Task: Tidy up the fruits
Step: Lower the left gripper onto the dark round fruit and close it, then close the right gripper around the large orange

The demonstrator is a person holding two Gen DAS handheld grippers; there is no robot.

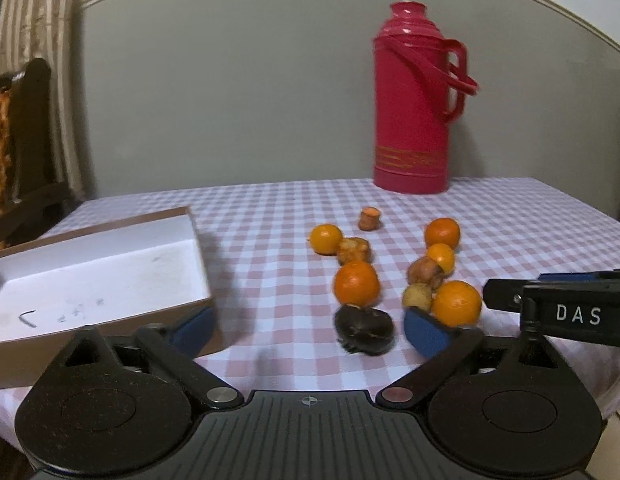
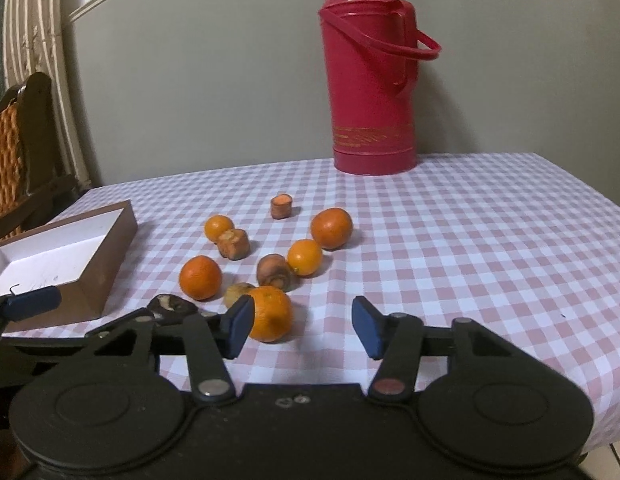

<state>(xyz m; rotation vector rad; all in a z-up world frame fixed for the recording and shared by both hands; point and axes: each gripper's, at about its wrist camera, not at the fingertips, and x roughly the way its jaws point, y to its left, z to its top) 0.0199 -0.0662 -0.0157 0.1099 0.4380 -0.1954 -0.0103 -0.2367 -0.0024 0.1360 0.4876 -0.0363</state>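
Fruit lies scattered mid-worktop (image 1: 510, 216) on a pink checked cloth (image 2: 450, 240): five oranges, several brownish stubs and a dark piece (image 1: 364, 330). The near orange (image 2: 270, 314) sits just beside a pale round fruit (image 2: 236, 292); a second orange (image 2: 200, 277) lies left of them, a third (image 2: 331, 227) and a smaller fourth (image 2: 305, 257) farther right, a fifth (image 2: 219, 228) far left touching a stub (image 2: 234, 243). Another stub (image 2: 281, 206) stands alone at the far side. A box (image 1: 98, 268), white inside, sits on the left. A red flask (image 2: 370, 72) stands upright at the far edge.

The left tool (image 1: 310, 330) is released, jaws wide apart, the dark piece between them but untouched. The right tool (image 2: 304, 326) is likewise released, its left pad just beside the near orange.
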